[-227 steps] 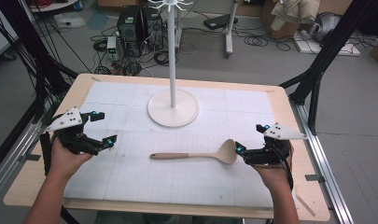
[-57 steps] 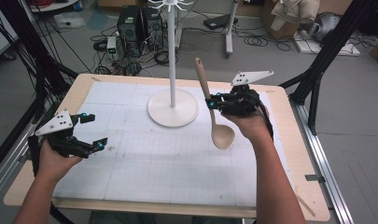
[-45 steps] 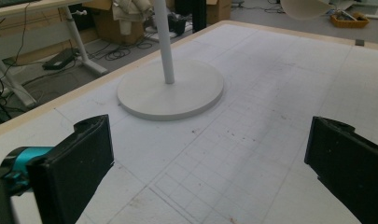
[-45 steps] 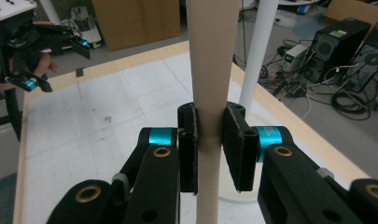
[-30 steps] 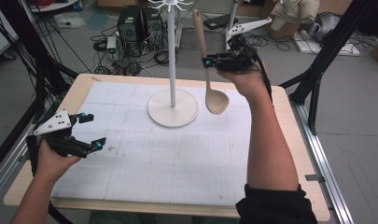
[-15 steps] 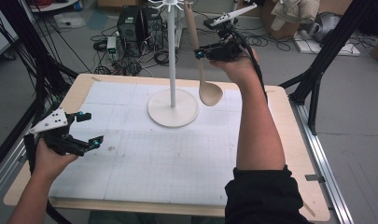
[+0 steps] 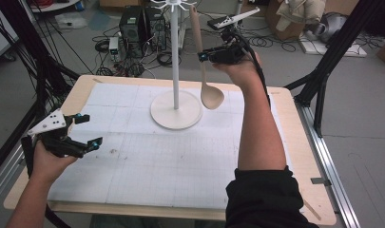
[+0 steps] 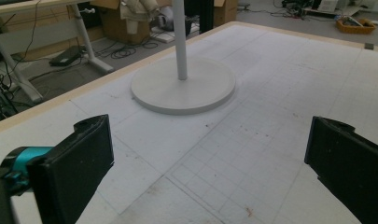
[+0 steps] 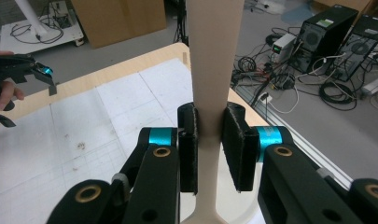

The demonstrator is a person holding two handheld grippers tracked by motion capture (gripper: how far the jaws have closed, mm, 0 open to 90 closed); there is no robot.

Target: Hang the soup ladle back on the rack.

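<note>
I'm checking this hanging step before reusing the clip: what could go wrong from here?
1. The right gripper pinches the long wooden spoon only on its thin handle, bowl hanging low; it might pivot or slip.
2. The handle top is close to the hooks of the white metal stand; a misjudged approach could knock the pole.
3. The open left gripper is far from the stand's round base, so nothing steadies it.

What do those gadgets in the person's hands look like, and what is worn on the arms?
Each gripper, left and right, is black with turquoise rings at the jaws, brass-coloured rivets and a grey three-cornered plate on top. A black cable trails down the right arm, which wears a pushed-up black sleeve.
</note>
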